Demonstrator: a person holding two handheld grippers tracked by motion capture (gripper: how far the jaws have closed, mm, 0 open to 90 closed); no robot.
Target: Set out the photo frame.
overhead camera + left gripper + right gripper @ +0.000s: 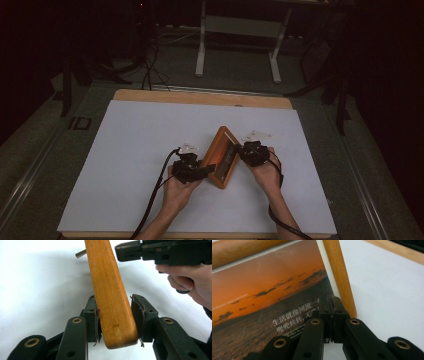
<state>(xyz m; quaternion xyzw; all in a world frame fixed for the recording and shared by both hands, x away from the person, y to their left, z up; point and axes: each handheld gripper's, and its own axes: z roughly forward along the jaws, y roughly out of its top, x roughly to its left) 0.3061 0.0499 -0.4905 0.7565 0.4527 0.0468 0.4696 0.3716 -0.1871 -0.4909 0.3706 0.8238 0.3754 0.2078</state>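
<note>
Now: both hand-held grippers at a wooden picture frame propped on the desk.

Left hand-held gripper [115,322] stands narrowed around the frame's lower corner, the left pad against the wood and the right pad just beside it; whether it presses I cannot tell. Right hand-held gripper [332,315] has its jaws pinched together with nothing between them, tips against the face of the wooden picture frame [223,156], which stands tilted mid-desk on the white sheet [140,150]. The frame looks stiff and fairly light; its varnished wood is probably slick, and the sunset print [262,287] may sit under a fragile pane, so the rounded side rails [107,290] are the safer hold. A small metal peg [81,253] juts from the back. Beyond the desk [200,96], a white stand [240,30] and cables [150,70] lie well apart, hindering nothing.
</note>
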